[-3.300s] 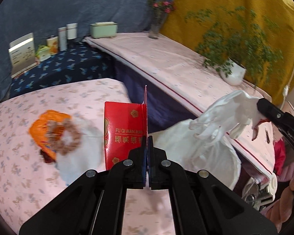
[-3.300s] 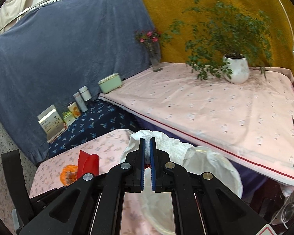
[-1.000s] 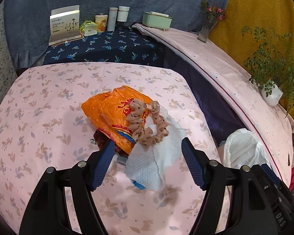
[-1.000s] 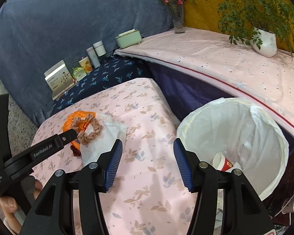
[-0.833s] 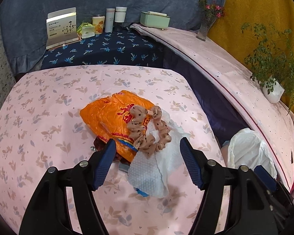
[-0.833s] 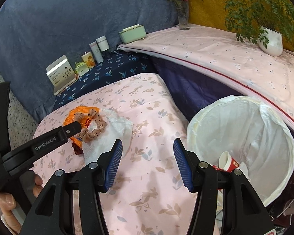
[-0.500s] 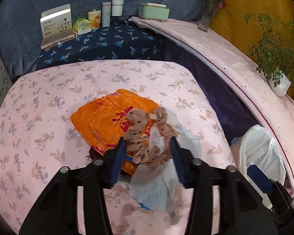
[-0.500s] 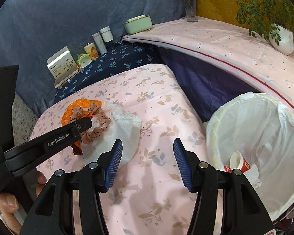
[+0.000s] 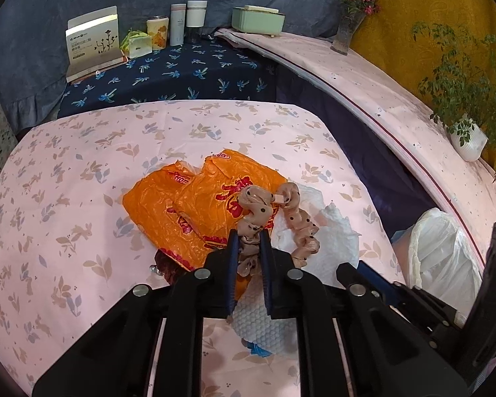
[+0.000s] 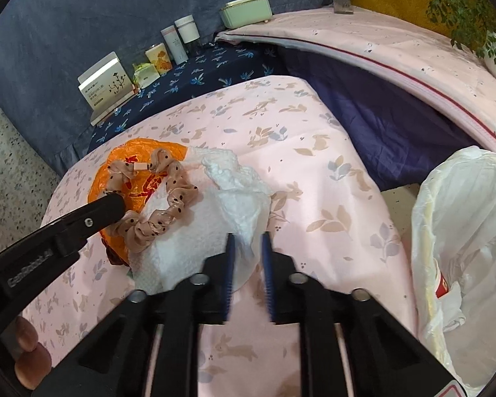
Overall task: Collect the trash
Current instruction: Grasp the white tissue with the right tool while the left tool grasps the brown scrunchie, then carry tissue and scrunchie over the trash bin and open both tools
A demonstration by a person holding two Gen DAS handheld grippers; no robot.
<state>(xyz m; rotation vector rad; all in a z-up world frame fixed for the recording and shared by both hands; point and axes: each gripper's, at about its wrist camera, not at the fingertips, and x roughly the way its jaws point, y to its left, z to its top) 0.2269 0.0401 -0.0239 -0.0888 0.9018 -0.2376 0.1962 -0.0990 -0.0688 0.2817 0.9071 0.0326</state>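
A beige dotted scrunchie (image 9: pixel 274 218) lies on an orange plastic bag (image 9: pixel 198 198) and a white paper towel (image 9: pixel 317 231) on the pink floral table. My left gripper (image 9: pixel 249 241) is shut on the scrunchie's near loop. In the right wrist view the scrunchie (image 10: pixel 155 205), the orange bag (image 10: pixel 139 155) and the towel (image 10: pixel 228 198) show too. My right gripper (image 10: pixel 247 244) has its jaws narrowed around the towel's near edge, with a gap still between them. A white-lined trash bin (image 10: pixel 459 225) stands at the right, with a red and white cup inside.
A dark red scrap (image 9: pixel 167 264) lies under the orange bag. A navy shelf at the back holds a box (image 9: pixel 92 43), tins and bottles (image 9: pixel 195 20). A green case (image 9: pixel 258 20), a flower vase (image 9: pixel 345 29) and a potted plant (image 9: pixel 466 139) stand on the long pink table.
My left gripper has closed on the scrunchie. My right gripper has moved left to the paper towel and narrowed its jaws around the towel's edge.
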